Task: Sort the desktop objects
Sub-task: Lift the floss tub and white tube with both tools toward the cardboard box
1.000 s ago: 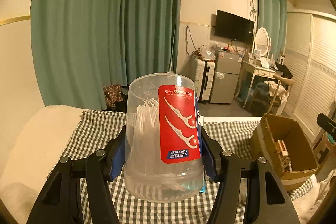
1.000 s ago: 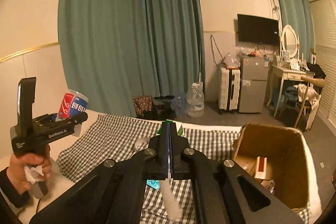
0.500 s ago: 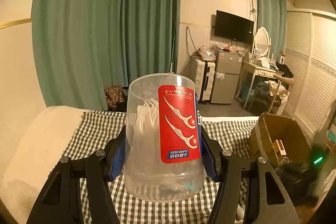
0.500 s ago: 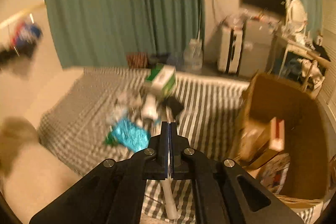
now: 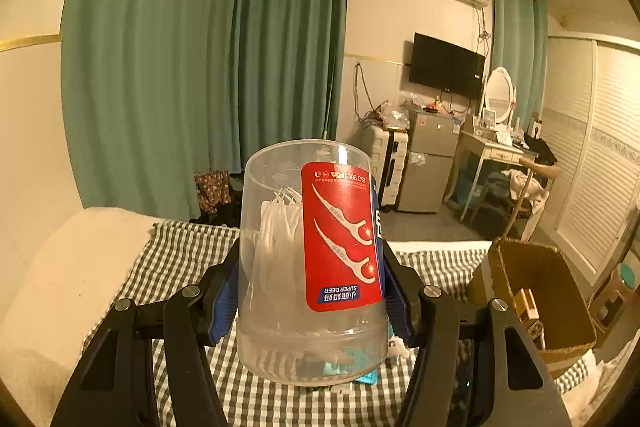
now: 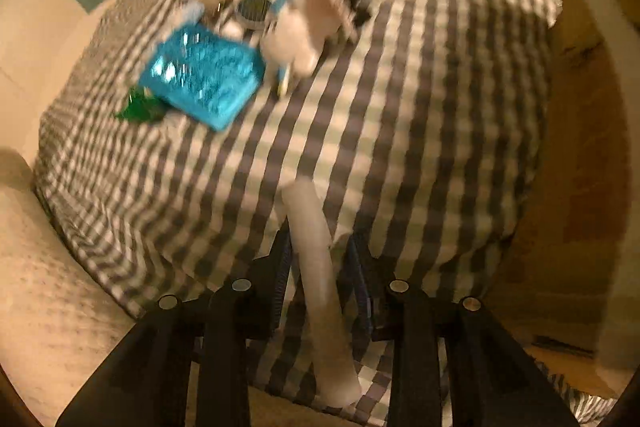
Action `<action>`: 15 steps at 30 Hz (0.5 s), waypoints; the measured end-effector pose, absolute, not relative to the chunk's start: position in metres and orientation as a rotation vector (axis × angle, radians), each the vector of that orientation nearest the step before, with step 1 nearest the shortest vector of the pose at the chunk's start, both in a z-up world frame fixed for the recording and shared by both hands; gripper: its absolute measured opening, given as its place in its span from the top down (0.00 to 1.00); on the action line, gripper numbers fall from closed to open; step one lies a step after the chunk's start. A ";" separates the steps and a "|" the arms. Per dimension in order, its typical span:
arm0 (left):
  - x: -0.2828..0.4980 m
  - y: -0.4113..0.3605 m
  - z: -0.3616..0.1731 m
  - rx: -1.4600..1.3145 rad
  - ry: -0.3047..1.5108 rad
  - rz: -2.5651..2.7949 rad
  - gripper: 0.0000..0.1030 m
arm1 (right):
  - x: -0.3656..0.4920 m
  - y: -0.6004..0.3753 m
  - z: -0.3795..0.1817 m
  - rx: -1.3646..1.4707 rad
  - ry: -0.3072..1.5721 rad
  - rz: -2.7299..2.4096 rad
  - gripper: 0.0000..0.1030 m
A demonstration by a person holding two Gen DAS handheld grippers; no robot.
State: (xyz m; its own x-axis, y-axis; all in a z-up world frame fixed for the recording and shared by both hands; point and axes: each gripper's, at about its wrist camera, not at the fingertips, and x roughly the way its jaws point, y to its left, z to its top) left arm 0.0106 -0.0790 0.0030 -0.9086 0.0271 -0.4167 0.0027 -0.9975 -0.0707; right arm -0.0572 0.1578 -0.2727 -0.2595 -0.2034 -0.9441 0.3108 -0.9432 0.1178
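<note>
Left gripper (image 5: 312,291): clamping clear floss-pick jar (image 5: 312,255) upside down above checked cloth (image 5: 176,259) | Right gripper (image 6: 320,263): jaws opening, pointing steeply down at the cloth; pale tube (image 6: 316,279) lying between them, contact unclear through blur | Cardboard box (image 5: 536,291): sitting right of cloth | Blue packet (image 6: 200,75): lying among clutter at far end.

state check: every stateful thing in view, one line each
left gripper: shut on floss pick jar
floss pick jar: held upside down, partly full
right gripper: jaws opening, white tube between them
white tube: lying between the jaws
cardboard box: open, items inside
</note>
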 end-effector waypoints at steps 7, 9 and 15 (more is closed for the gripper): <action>0.009 -0.065 0.021 -0.644 -0.100 3.053 0.39 | -0.041 0.169 -0.233 1.506 0.112 -2.379 0.90; 0.011 -0.058 0.028 -0.634 -0.085 3.046 0.39 | -0.032 0.178 -0.210 1.419 0.060 -2.420 0.90; 0.024 -0.039 0.055 -0.573 -0.068 3.025 0.39 | -0.010 0.184 -0.135 1.189 -0.006 -2.528 0.90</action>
State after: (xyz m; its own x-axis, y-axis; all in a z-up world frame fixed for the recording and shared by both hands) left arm 0.0238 -0.0390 0.0551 -0.9290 0.0689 -0.3637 -0.0524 -0.9971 -0.0551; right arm -0.0098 0.1835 -0.1350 -0.5886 -0.3099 -0.7467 0.3067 -0.9402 0.1485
